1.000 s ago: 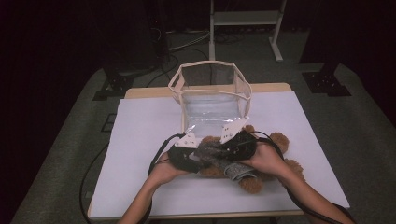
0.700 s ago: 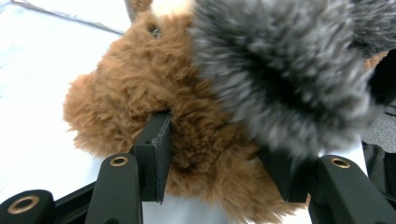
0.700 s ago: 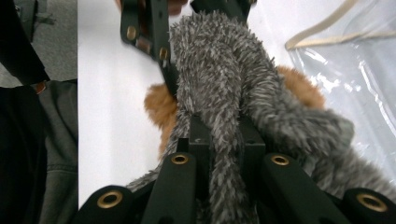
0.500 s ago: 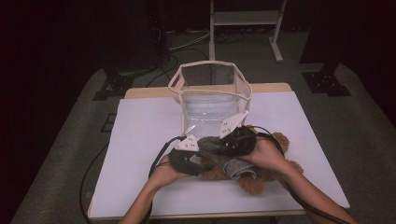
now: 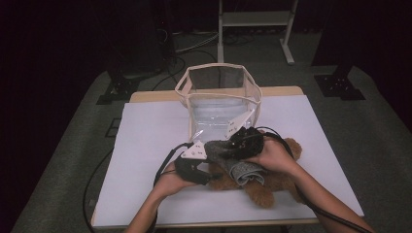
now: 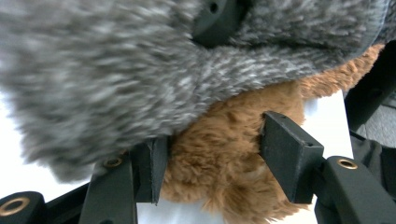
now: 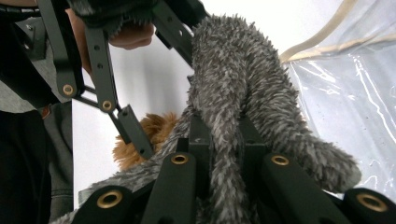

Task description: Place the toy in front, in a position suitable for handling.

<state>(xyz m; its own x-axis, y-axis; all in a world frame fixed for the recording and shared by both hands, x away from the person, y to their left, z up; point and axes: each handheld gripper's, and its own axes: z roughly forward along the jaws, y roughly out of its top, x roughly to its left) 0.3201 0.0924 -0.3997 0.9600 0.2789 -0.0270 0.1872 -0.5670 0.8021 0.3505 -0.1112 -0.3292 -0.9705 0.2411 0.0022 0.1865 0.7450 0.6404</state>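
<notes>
Now, high view: bear (image 5: pixel 265 187) lies on worktop (image 5: pixel 145 145), long axis left–right, near of bag (image 5: pixel 221 104); grey cloth (image 5: pixel 233 158) drapes over it. Right tongs (image 5: pixel 228 145) pinch cloth, nearer the bag.

Left view: left tongs (image 6: pixel 210 154) half spread, having just widened, astride brown fur.

Right view: right tongs pressed on cloth.

Versus earlier: cloth slightly higher.

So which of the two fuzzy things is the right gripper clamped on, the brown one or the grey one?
The grey furry cloth. The right gripper pinches a fold of it, lifted above the brown teddy bear, which lies on the table underneath it.
</notes>
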